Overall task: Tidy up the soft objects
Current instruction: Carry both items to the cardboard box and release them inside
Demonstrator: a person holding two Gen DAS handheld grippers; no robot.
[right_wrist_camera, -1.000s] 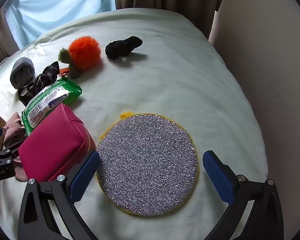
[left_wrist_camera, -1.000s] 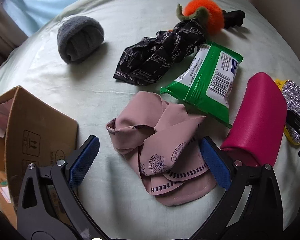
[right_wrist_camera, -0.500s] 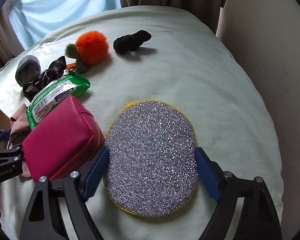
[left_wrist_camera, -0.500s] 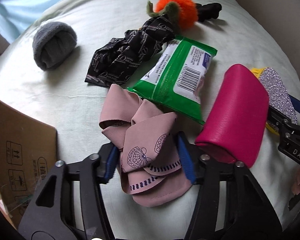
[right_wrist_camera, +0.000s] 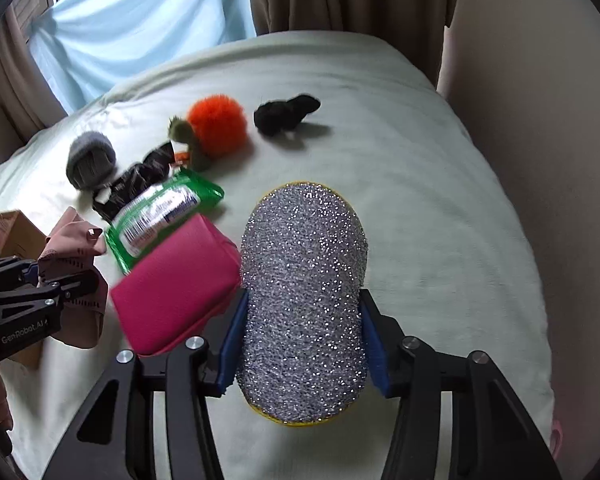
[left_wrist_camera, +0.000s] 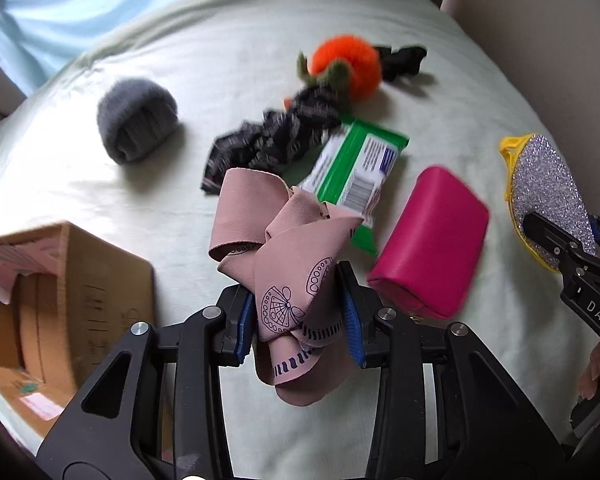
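L claw (left_wrist_camera: 300, 320) gripping pink cloth (left_wrist_camera: 288, 248), R claw (right_wrist_camera: 302, 340) squeezing glitter pad (right_wrist_camera: 304, 280); jaws just closing. Keeping both pinched, carrying toward box (left_wrist_camera: 60, 280) left of L claw.

Soft window daylight, slight motion blur

Both jaws have just been closing: the left hand-held gripper (left_wrist_camera: 300, 316) now pinches the pink cloth (left_wrist_camera: 288, 264) clear of the bed (left_wrist_camera: 440, 80), while the right hand-held gripper (right_wrist_camera: 302, 340) squeezes the glittery scrubber (right_wrist_camera: 304, 292) narrow and lifts it.
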